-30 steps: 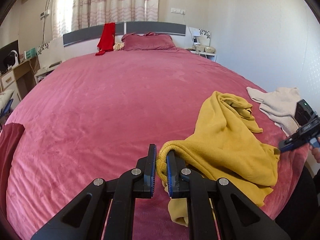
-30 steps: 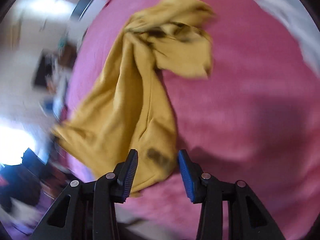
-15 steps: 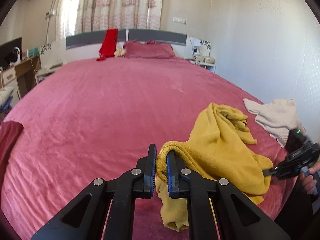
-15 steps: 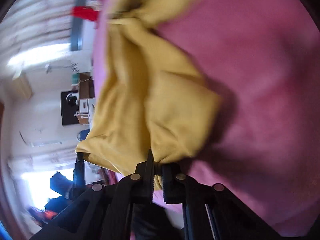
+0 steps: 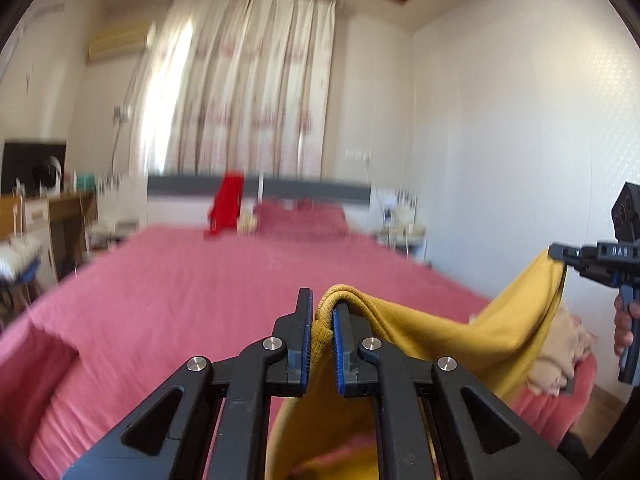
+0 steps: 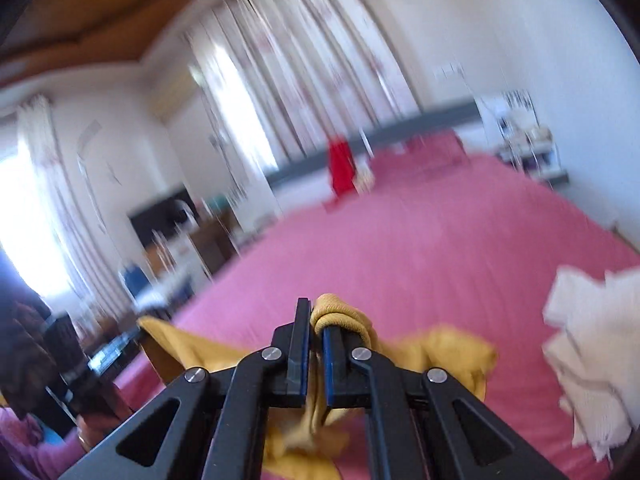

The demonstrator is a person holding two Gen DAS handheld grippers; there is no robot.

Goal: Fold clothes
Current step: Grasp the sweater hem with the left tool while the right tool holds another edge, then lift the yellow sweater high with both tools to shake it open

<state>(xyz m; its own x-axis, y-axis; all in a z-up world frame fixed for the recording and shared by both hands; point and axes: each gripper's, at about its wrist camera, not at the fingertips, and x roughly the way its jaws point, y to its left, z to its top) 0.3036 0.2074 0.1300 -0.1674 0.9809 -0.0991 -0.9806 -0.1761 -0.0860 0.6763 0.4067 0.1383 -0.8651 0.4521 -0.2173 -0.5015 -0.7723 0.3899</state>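
Over the bed [image 5: 168,320]: both claws raised above the pink cover, yellow garment strung between them.
left gripper [image 5: 320,334]: jaws pressed together on a rolled edge of the yellow garment [image 5: 472,332]; the hem loops over the top of the right-hand blue pad, cloth drops away below the jaws.
right gripper [image 6: 316,354]: jaws pinched tight on a bunched hem of the same garment; a roll of cloth sticks out above the pad tips, the rest hangs under the claw.
right gripper, seen from left wrist [image 5: 558,251]: tip bites the garment's far corner, at the right edge of frame above the bed's near right corner; a person's hand [image 5: 624,326] on its grip.
yellow garment: sags in a shallow curve between the two pinch points, its middle low toward the bed; whether it touches the cover, can't tell.
white garment [image 6: 592,344]: crumpled heap on the bed's right side, below the held yellow corner, apart from both claws.
red garment [image 5: 226,204]: draped over the headboard at the bed's far end, next to the pink pillow [image 5: 300,218].
image quality: both views motion-blurred, background detail soft.
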